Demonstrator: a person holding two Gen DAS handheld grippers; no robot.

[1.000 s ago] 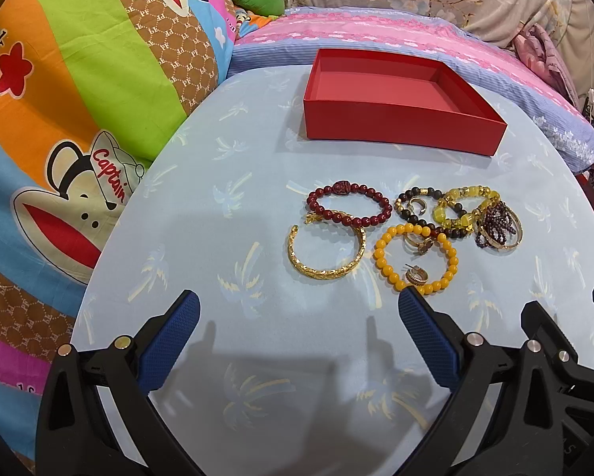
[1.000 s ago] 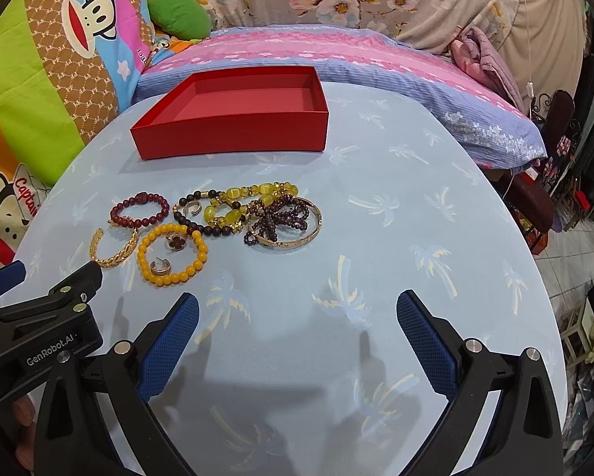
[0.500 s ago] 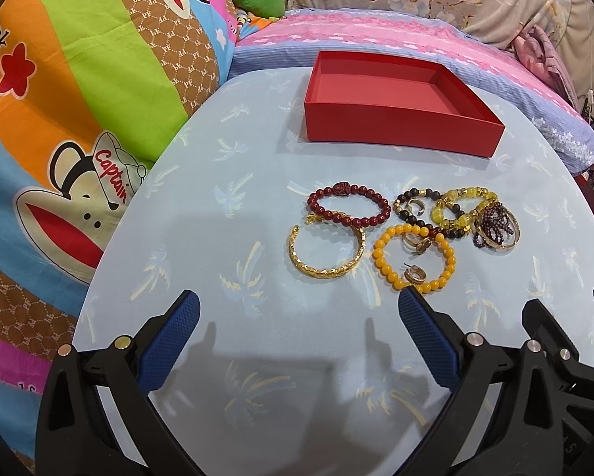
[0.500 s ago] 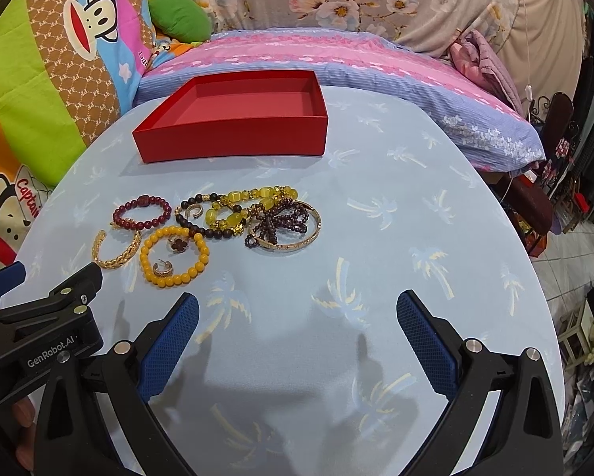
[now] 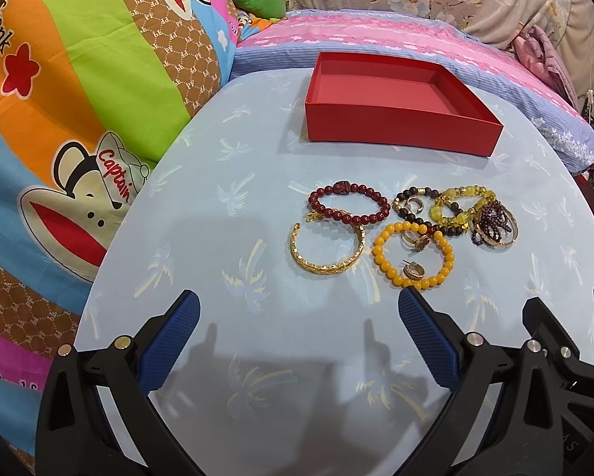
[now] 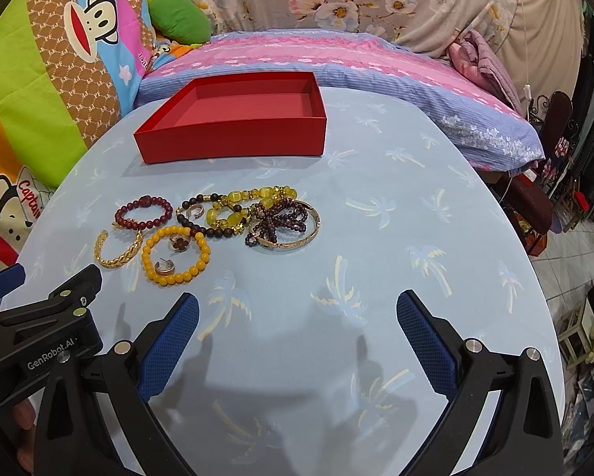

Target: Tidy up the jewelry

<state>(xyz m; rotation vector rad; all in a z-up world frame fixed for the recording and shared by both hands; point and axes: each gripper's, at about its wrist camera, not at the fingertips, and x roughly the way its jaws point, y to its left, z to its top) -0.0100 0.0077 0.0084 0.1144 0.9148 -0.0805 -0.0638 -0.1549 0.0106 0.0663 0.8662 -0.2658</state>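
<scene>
An empty red box (image 5: pixel 400 127) (image 6: pixel 233 139) stands at the far side of the round table. In front of it lies a cluster of jewelry: a dark red bead bracelet (image 5: pixel 348 203) (image 6: pixel 143 213), a gold cuff (image 5: pixel 327 250) (image 6: pixel 118 249), an orange bead bracelet (image 5: pixel 412 254) (image 6: pixel 175 254) with rings inside it, a yellow bead bracelet (image 5: pixel 461 207) (image 6: pixel 241 208), and a gold bangle with purple beads (image 5: pixel 495 227) (image 6: pixel 284 225). My left gripper (image 5: pixel 298 325) and right gripper (image 6: pixel 297 323) are both open and empty, near the table's front edge.
The table wears a light blue palm-print cloth (image 5: pixel 257 182). A bright cartoon-monkey cushion (image 5: pixel 58 119) lies at the left. A pink and blue pillow (image 6: pixel 336 63) lies behind the box. Chairs and clutter (image 6: pixel 554 182) stand at the right, off the table.
Both views have shifted very slightly back from the jewelry. Both grippers stay open. Nothing on the table has moved.
</scene>
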